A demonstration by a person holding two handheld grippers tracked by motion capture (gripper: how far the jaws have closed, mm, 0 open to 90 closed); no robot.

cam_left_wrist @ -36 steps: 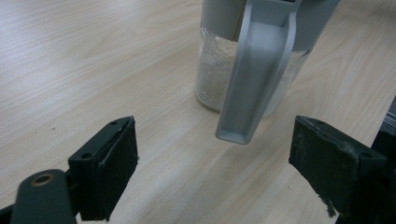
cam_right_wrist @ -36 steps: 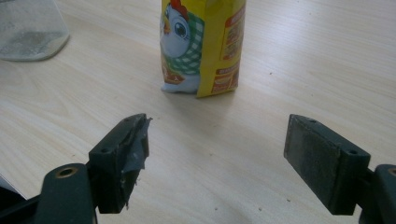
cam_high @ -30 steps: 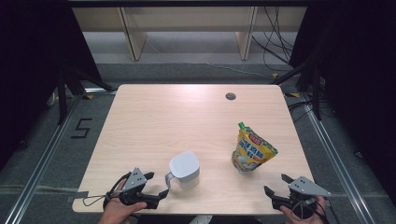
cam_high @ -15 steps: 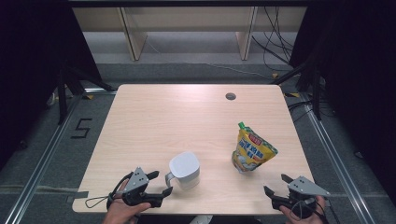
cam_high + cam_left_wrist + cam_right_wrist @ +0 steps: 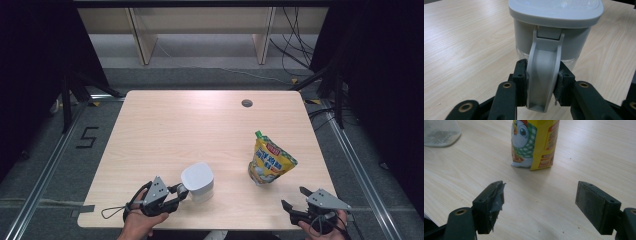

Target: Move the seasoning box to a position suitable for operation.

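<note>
Since the earlier frame, the left gripper (image 5: 541,85) has eased forward a little and its jaws have just been closing; both pads now press the sides of the grey handle (image 5: 543,75) of the lidded jug (image 5: 198,182). That jug stands upright near the front edge of the wooden table (image 5: 190,125), left of centre, its white lid (image 5: 556,10) on. Its lower body looks like clear plastic, though little of it shows. Off to the right, the right gripper (image 5: 540,205) hovers low above the front right corner with jaws spread wide and nothing between them. Beyond it, a yellow spouted pouch (image 5: 270,160) stands on the table, well apart from the jug.
</note>
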